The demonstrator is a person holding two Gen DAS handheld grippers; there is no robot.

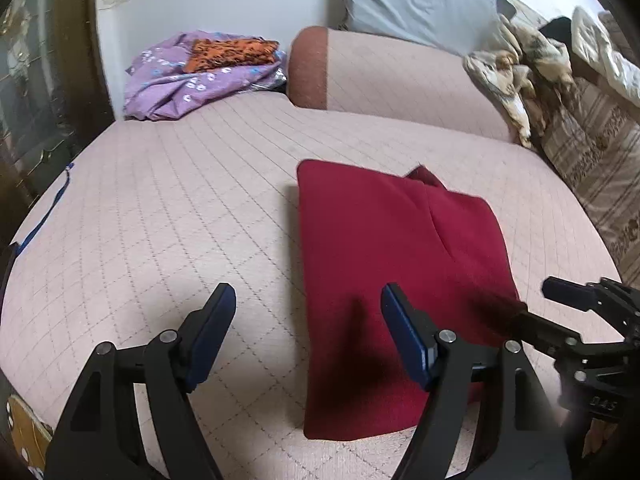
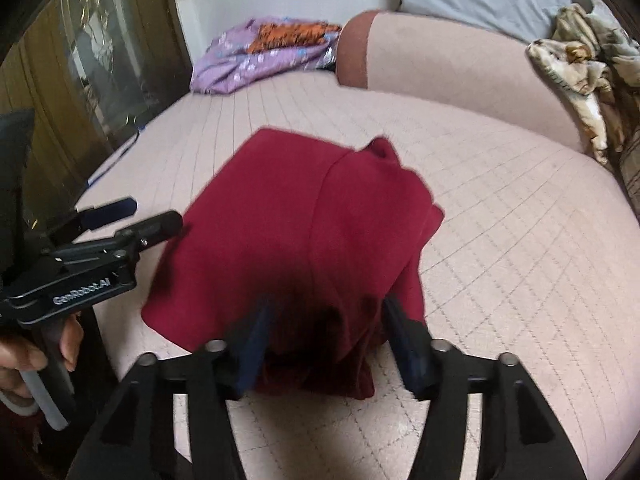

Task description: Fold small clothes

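One red garment (image 1: pixel 384 264), soft matte knit, lay folded into a rough rectangle on the pink quilted bed cover (image 1: pixel 168 216), diamond-stitched, near centre, slightly right. One loose flap poked out at far edge of the fold.

Two hand-held grippers, black plastic frames with silver pivot pins and dark blue flat pads. Left gripper (image 1: pixel 308 336) spread wide, nothing pinched: left finger over bare cover, right finger (image 1: pixel 404 332) over near part of the garment. Right gripper (image 2: pixel 326 340) also spread, straddling the garment's near edge; pads flanked the bunched cloth, blurred, contact not clearly readable, looked apart from it.

One hand (image 2: pixel 28 356) wrapped the left gripper's handle, seen from right wrist view. Writing on that gripper body: "GenRobot.AI". Partial marking "D4S" on right gripper body in left view.

Far left: one purple patterned cloth bundle (image 1: pixel 192 80) with one orange-black printed piece (image 1: pixel 232 54) on top. Far centre: one cylindrical pink bolster (image 1: pixel 400 76), rust-brown end. Far right: one crumpled beige-brown fuzzy blanket (image 1: pixel 516 76).
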